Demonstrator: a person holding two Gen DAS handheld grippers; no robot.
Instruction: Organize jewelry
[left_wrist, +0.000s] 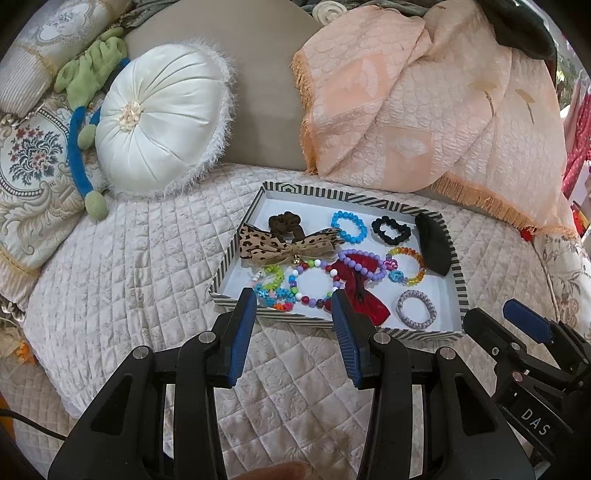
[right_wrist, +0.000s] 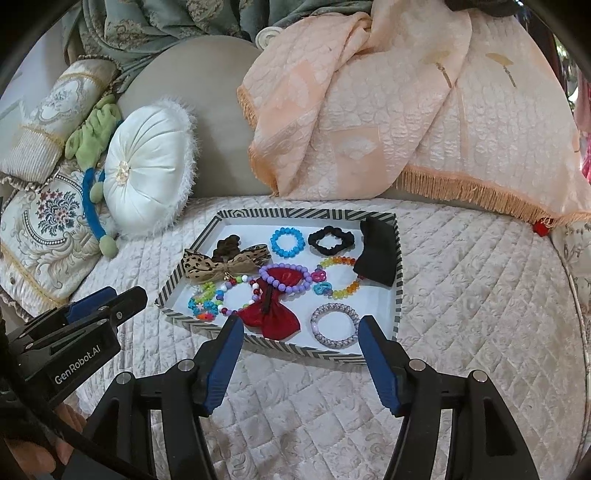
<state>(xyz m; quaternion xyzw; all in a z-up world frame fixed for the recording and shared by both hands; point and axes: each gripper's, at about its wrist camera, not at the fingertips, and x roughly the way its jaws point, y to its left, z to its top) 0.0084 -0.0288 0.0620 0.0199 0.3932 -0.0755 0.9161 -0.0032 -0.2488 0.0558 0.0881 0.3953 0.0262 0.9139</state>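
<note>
A striped tray (left_wrist: 242, 236) (right_wrist: 398, 258) lies on the quilted bed and holds jewelry and hair pieces: a leopard bow (left_wrist: 288, 245) (right_wrist: 218, 267), a red bow (left_wrist: 360, 291) (right_wrist: 273, 306), a blue bead bracelet (left_wrist: 348, 227) (right_wrist: 287, 242), a black scrunchie (left_wrist: 390, 229) (right_wrist: 330, 240), a purple bead bracelet (left_wrist: 364, 264) (right_wrist: 284, 277), a rainbow bracelet (left_wrist: 406, 266) (right_wrist: 338, 277), a multicolour bead bracelet (left_wrist: 314, 286) (right_wrist: 236, 299), a lilac braided bracelet (left_wrist: 416, 309) (right_wrist: 334, 325) and a black cloth piece (left_wrist: 434, 243) (right_wrist: 376, 258). My left gripper (left_wrist: 293, 301) hovers open and empty over the tray's near edge. My right gripper (right_wrist: 301, 326) is open and empty at the near edge.
A round white cushion (left_wrist: 162, 122) (right_wrist: 147, 177), a green and blue plush toy (left_wrist: 86, 110), embroidered pillows (left_wrist: 33, 155) and a peach fringed throw (left_wrist: 424, 110) (right_wrist: 388, 110) lie behind the tray. Quilted bedcover (left_wrist: 129, 266) surrounds it.
</note>
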